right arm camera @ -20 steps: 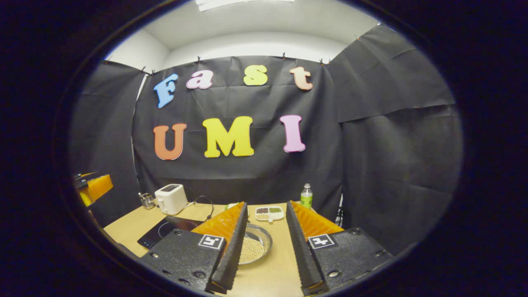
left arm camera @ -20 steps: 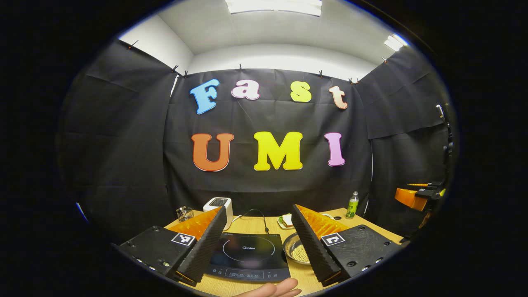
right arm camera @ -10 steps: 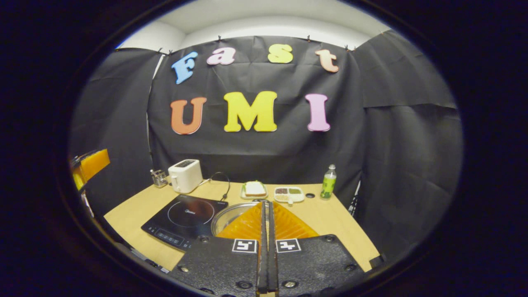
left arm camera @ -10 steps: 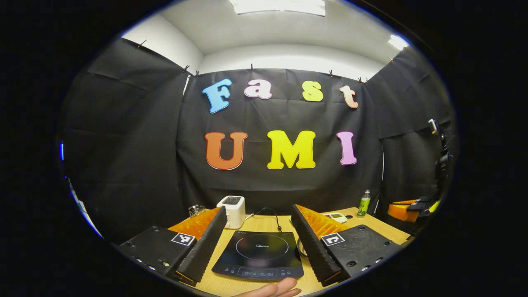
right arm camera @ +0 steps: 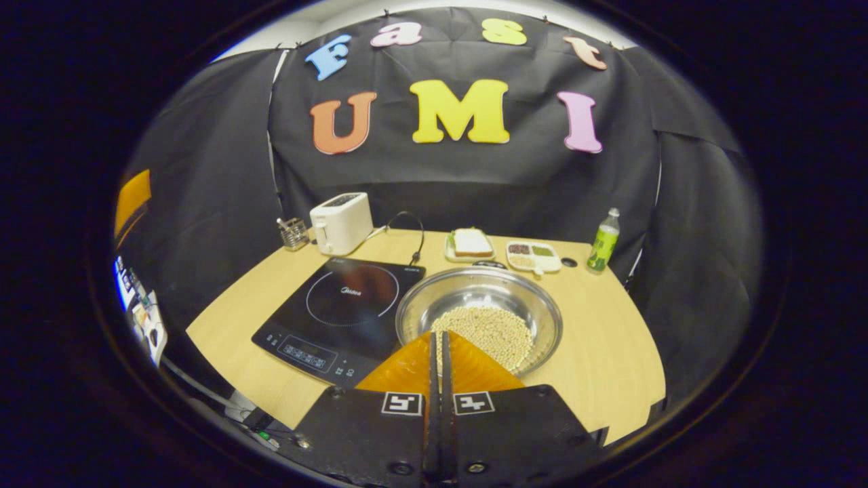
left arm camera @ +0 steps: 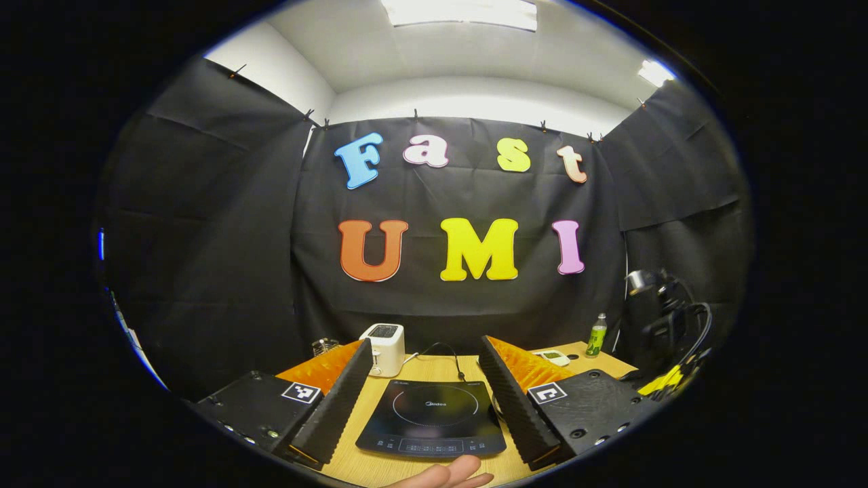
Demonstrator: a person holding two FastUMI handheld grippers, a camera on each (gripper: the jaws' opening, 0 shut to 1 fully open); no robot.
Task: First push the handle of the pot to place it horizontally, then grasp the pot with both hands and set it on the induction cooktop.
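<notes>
Wooden table point(right arm camera: 597, 366) holds the pot point(right arm camera: 479, 317) just right of the induction cooktop point(right arm camera: 339, 301); the right gripper point(right arm camera: 438, 339), fingers pressed together and empty, hovers nearest. Left gripper point(left arm camera: 426, 407) gapes wide over the cooktop.

surface point(right arm camera: 610, 366): light wood-grain top, rounded edge.
induction cooktop point(right arm camera: 339, 305): flat and black, lying left of centre, controls toward the near edge.
pot point(right arm camera: 542, 318): shiny metal bowl holding pale beans, just right of the induction cooktop.
toaster point(right arm camera: 341, 222): white, at the back left.
wire holder point(right arm camera: 293, 232): small, just left of the toaster.
plate with bread point(right arm camera: 470, 244): behind the pot.
divided dish point(right arm camera: 534, 255): right of the plate.
green bottle point(right arm camera: 603, 240): upright, back right.
</notes>
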